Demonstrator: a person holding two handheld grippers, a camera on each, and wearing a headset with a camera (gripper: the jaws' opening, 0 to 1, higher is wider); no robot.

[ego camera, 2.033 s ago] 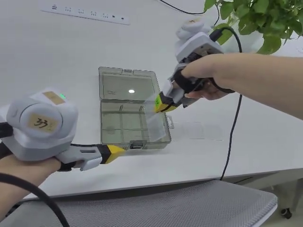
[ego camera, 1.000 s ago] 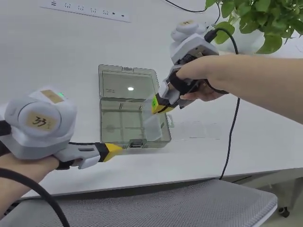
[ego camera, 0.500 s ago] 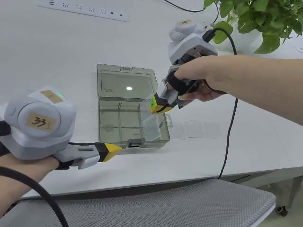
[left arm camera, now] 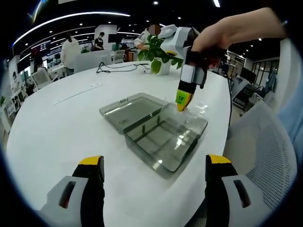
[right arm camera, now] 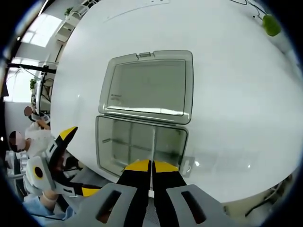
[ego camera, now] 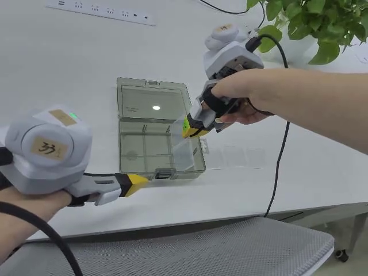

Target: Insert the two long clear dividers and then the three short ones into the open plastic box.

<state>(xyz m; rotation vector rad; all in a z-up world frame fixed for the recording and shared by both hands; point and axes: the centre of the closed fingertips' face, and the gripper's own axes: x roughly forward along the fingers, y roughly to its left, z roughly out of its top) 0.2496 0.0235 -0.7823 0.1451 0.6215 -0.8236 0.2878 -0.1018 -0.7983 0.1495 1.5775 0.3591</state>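
While left fingers (left arm camera: 91,165) gape, right fingers (right arm camera: 138,166) pinch a faint divider (ego camera: 185,152) at the box (ego camera: 135,150).

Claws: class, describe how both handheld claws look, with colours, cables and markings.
The left claw and right claw have rounded white-grey bodies, yellow-tipped grey jaws and black cables. The left bears a tan sticker reading 33 and a green light; the right a green label.

Plastic on a matt table
Box (ego camera: 119,141): smoky translucent plastic, glossy, lid glinting. Divider (ego camera: 184,152): clear, smooth plastic. Table (ego camera: 69,63): white, matt, smooth. Chair (ego camera: 230,247): grey woven mesh.
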